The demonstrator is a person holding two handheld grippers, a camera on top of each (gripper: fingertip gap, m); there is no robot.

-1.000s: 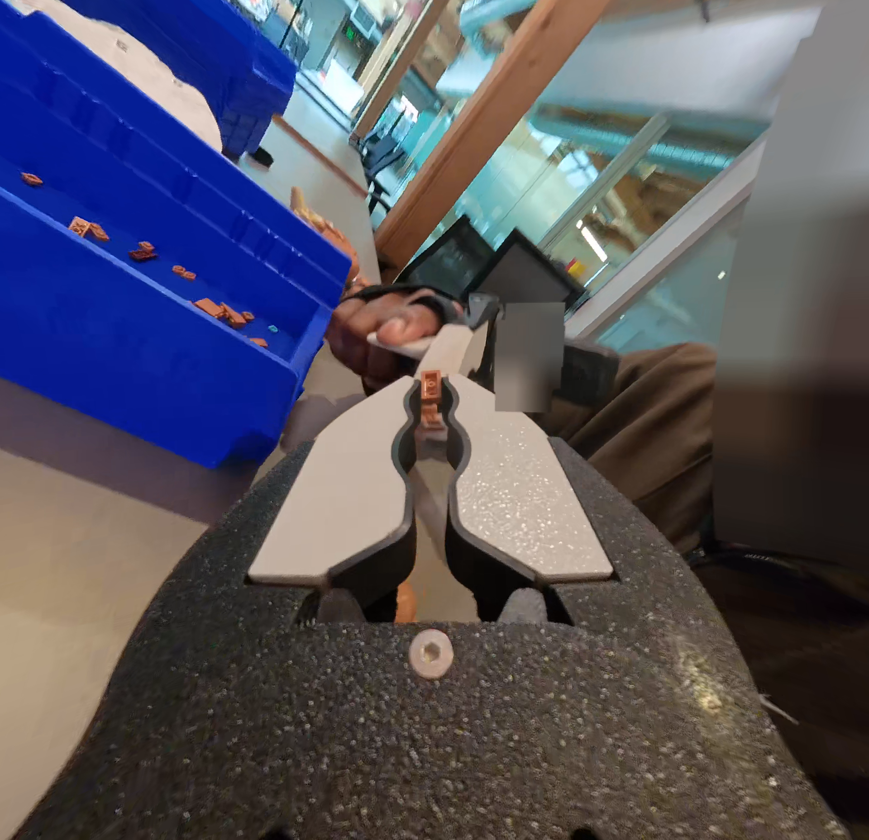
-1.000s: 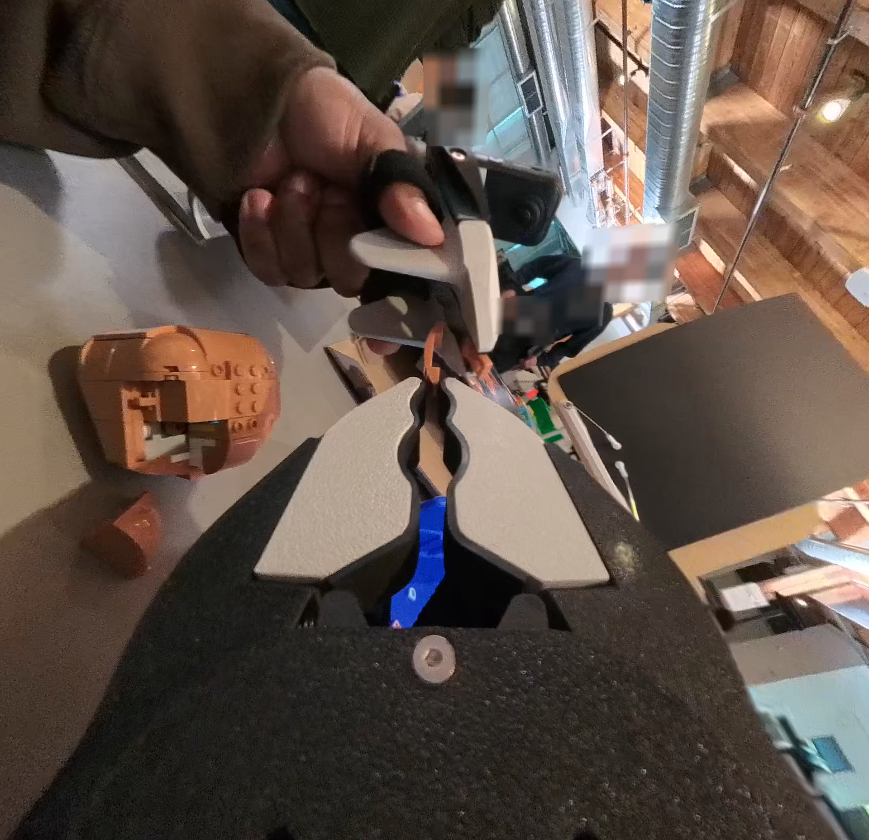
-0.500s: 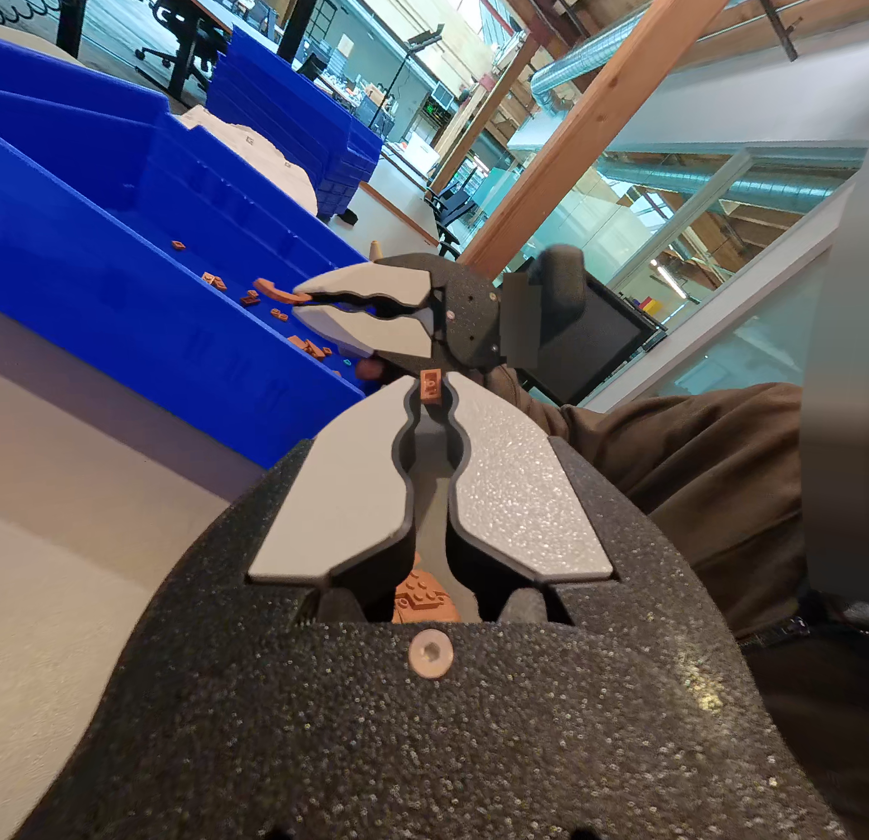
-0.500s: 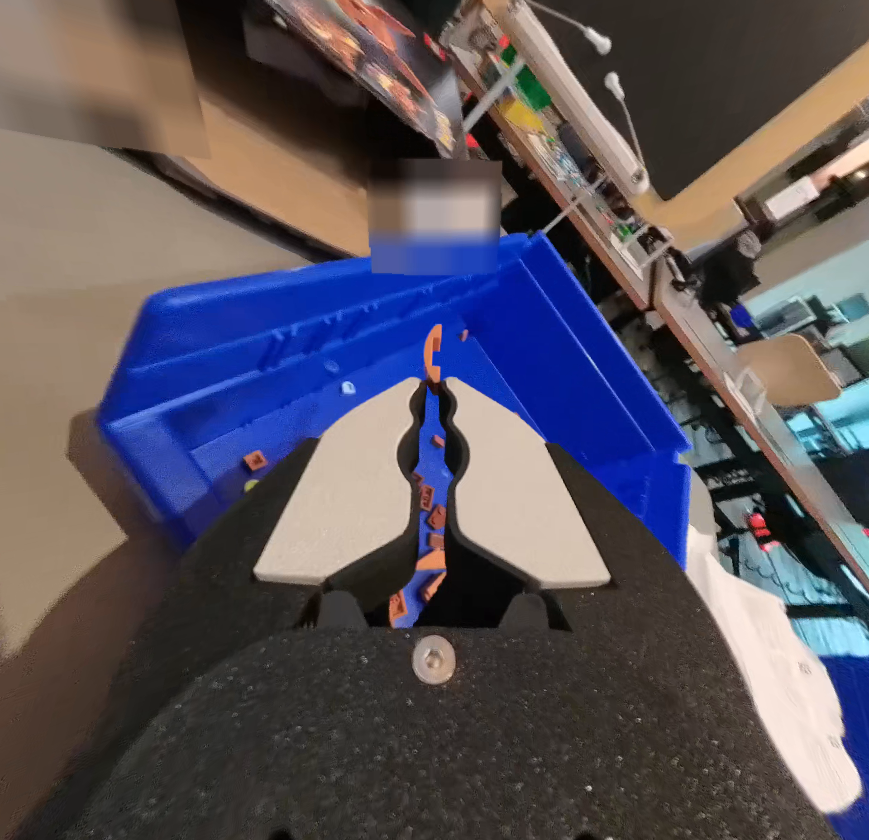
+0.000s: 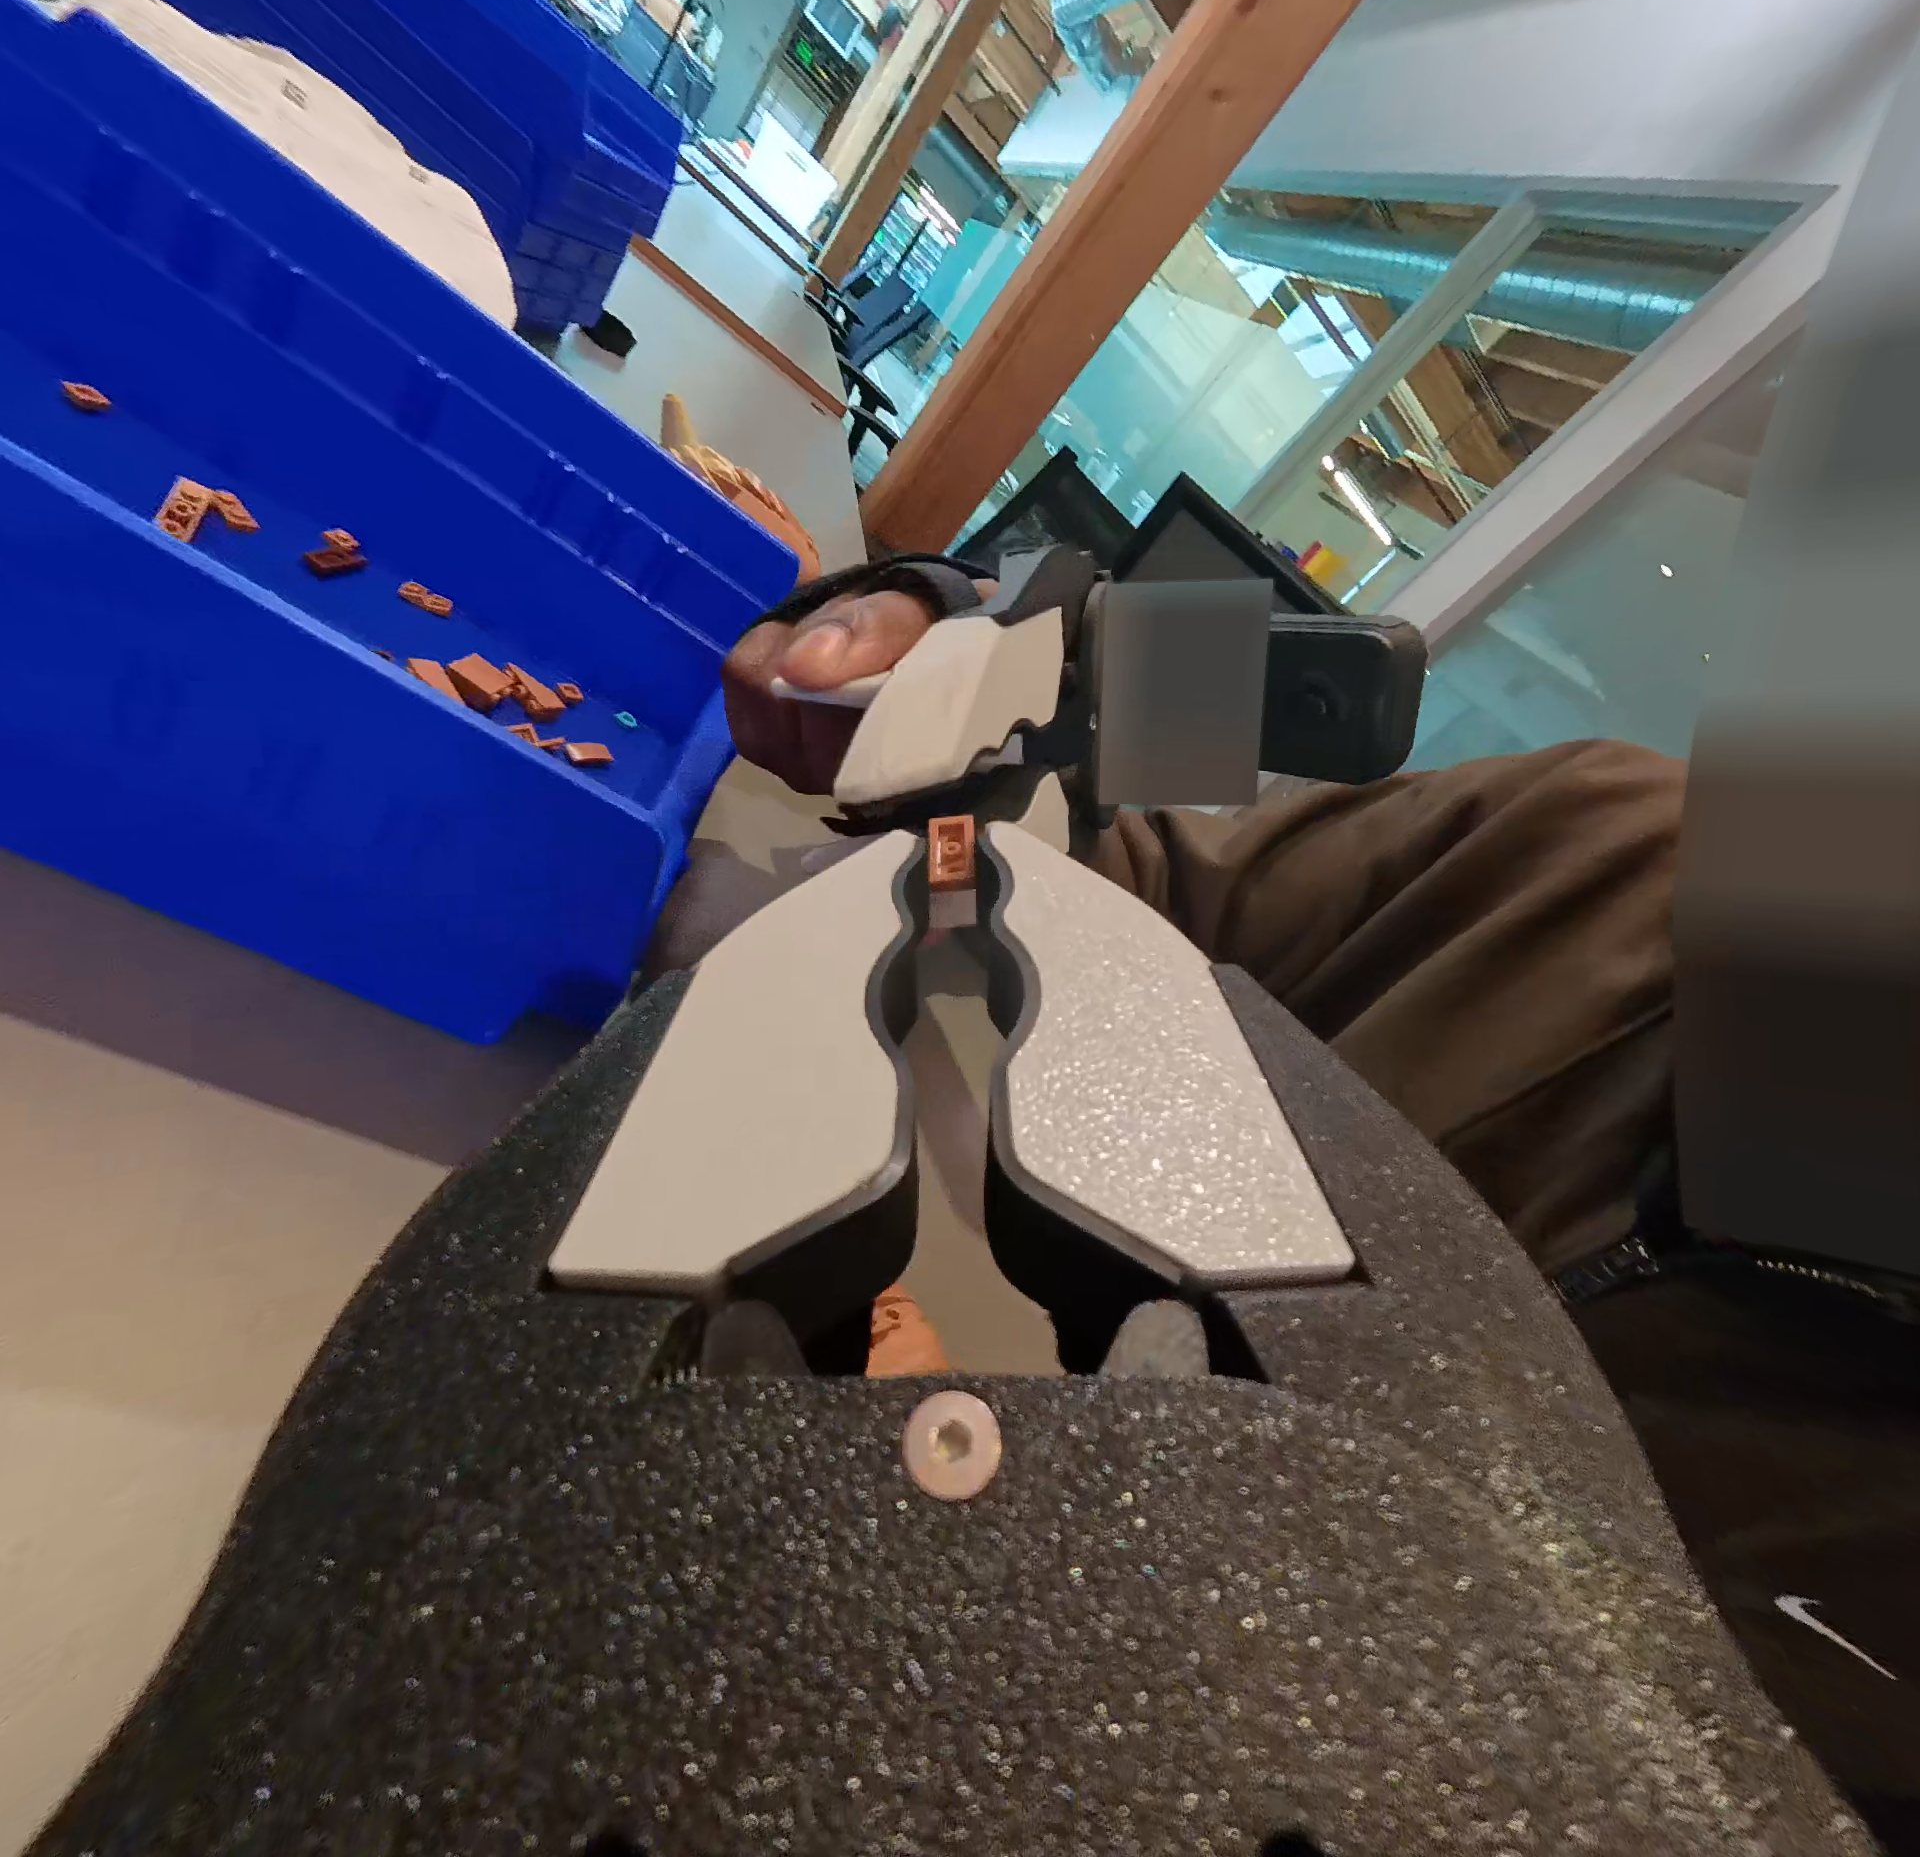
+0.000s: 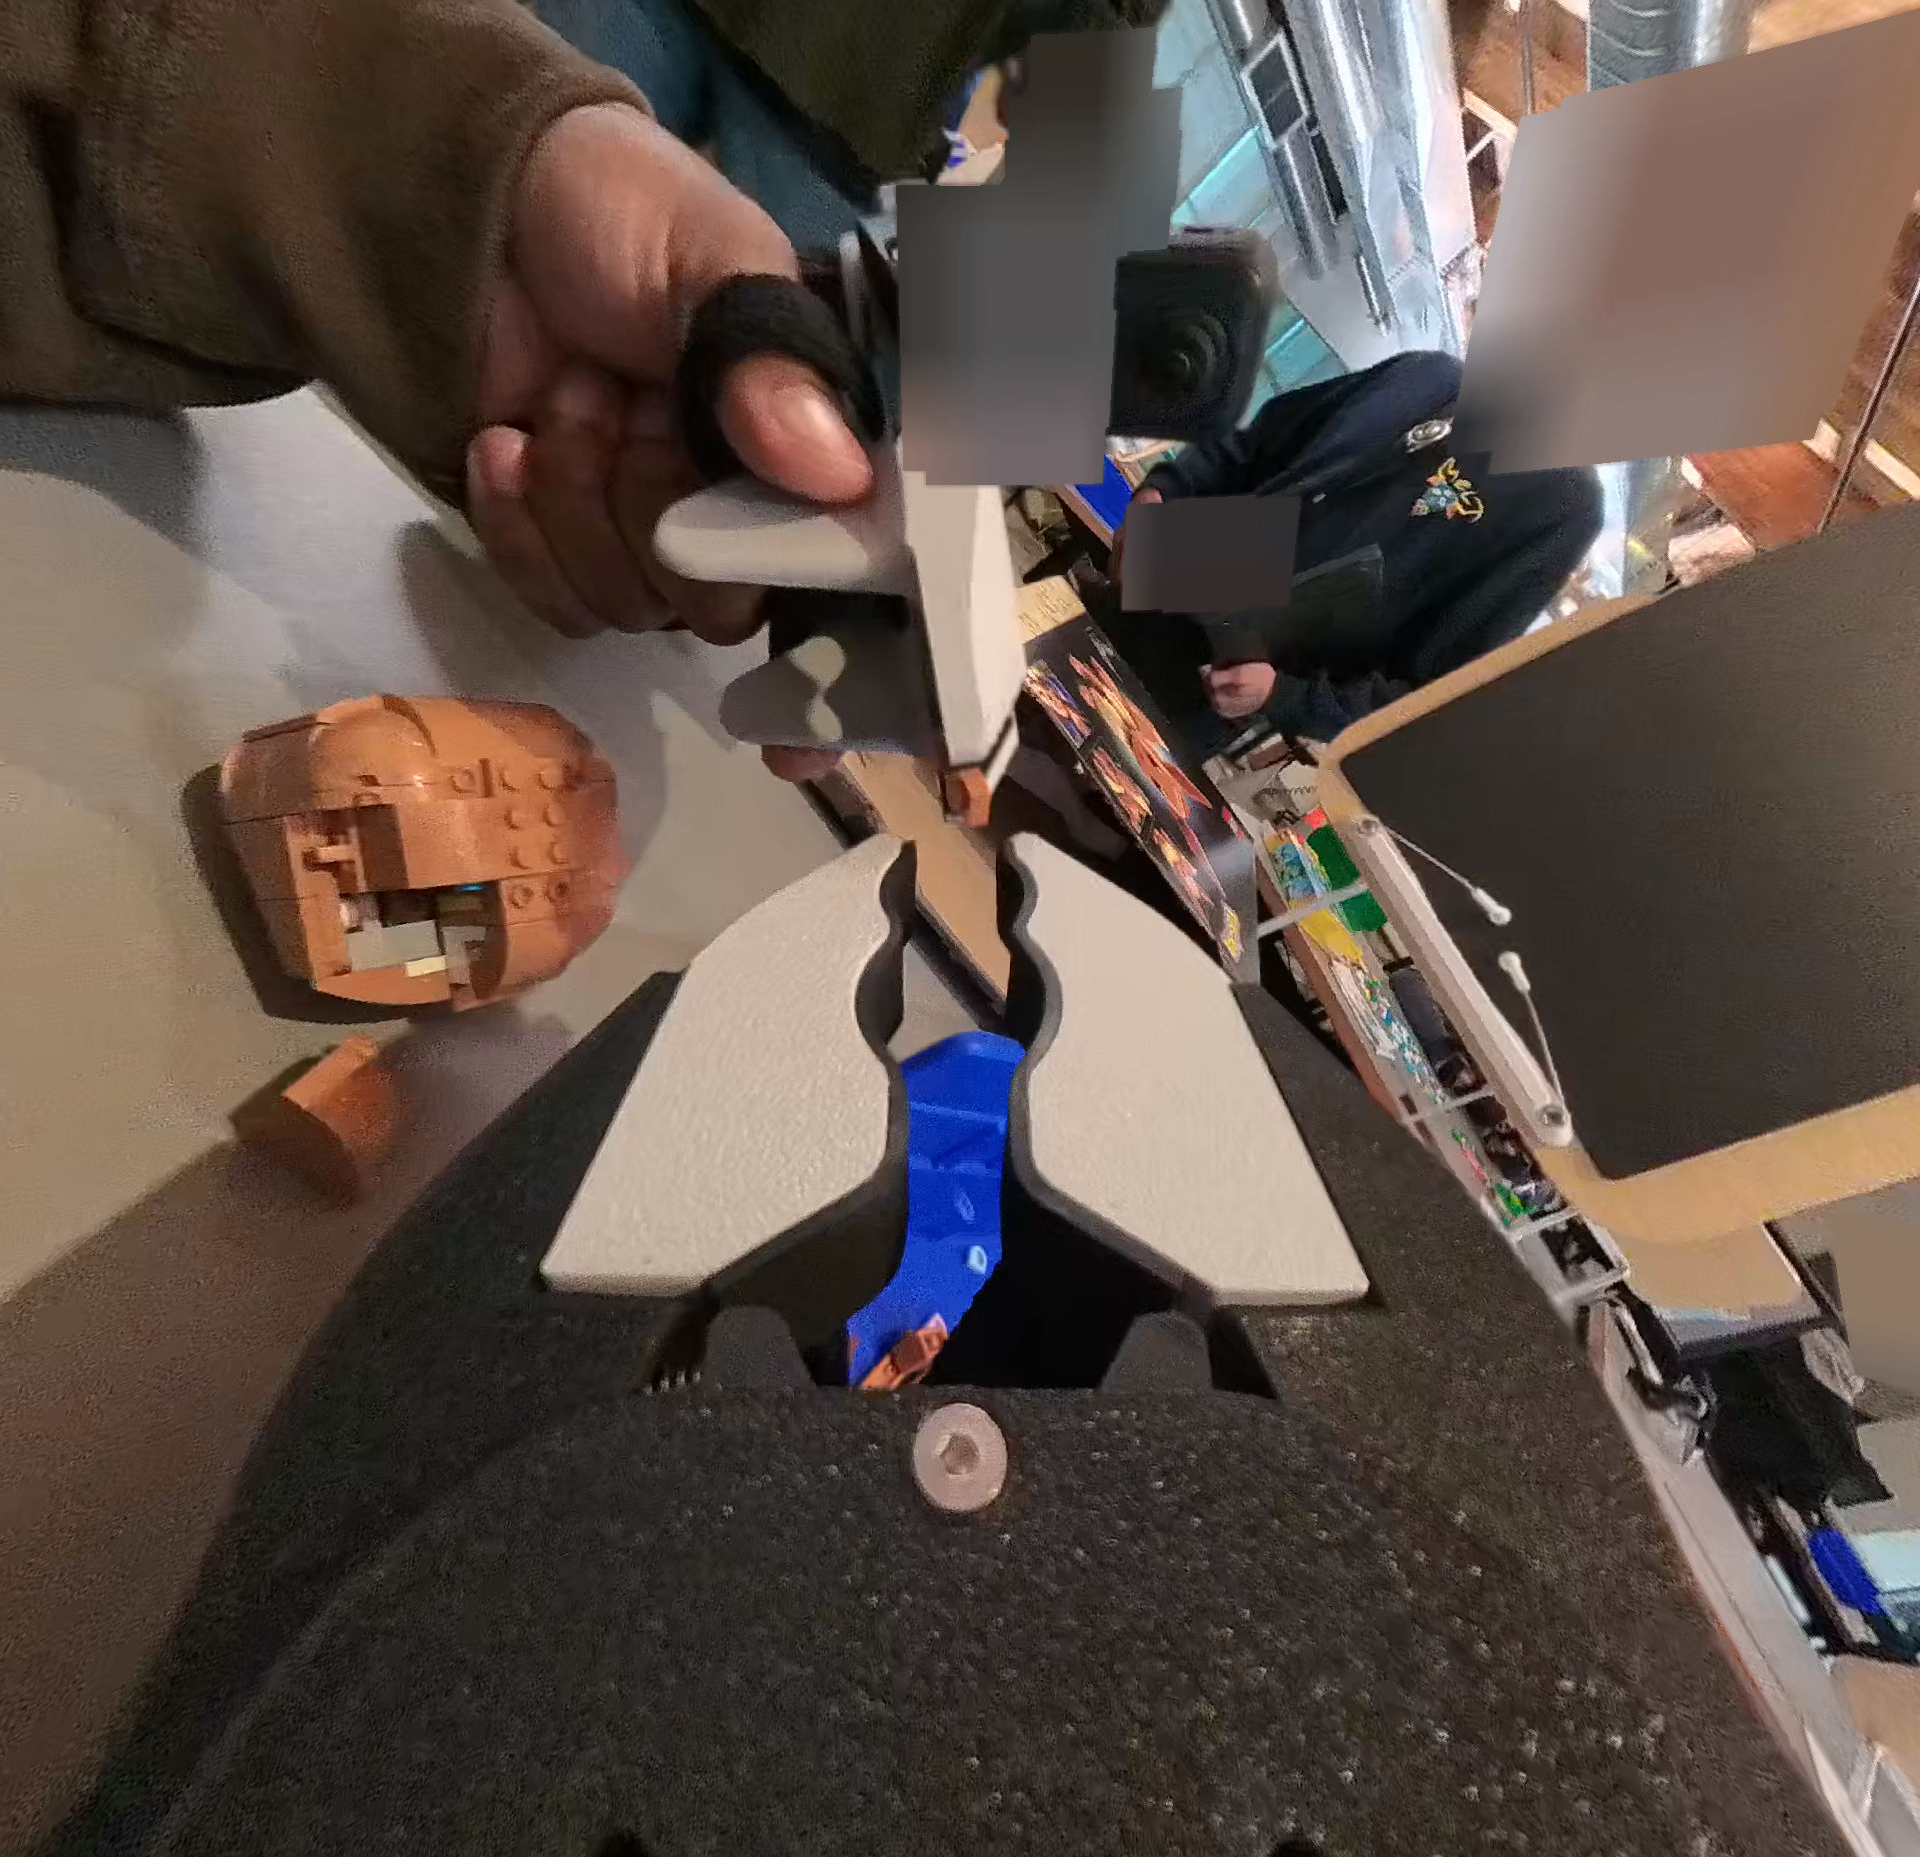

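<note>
My left gripper (image 5: 951, 849) is shut on a small brown brick (image 5: 952, 862) at its tips. It also shows in the right wrist view (image 6: 971, 768), held by a hand, with the brick (image 6: 968, 794) just above my right gripper (image 6: 954, 857). The right gripper's jaws stand a little apart with nothing between them. In the left wrist view it (image 5: 873, 799) hangs just beyond the brick. A rounded brown brick model (image 6: 416, 851) lies on the grey table (image 6: 125, 612) to the left, with a curved brown piece (image 6: 322, 1111) beside it.
A blue bin (image 5: 312, 768) holding several loose brown pieces (image 5: 478, 680) stands left of the grippers. More blue bins (image 5: 468, 72) are stacked behind it. A black panel (image 6: 1662, 872), a colourful booklet (image 6: 1132, 768) and a seated person (image 6: 1403, 519) are on the right. Only a small space, under 4 cm, lies between the two pairs of fingers.
My right gripper swung from over the blue bin back to face the left gripper. The orange curved piece is gone from its tips and its jaws have parted. The left gripper keeps its brick.
</note>
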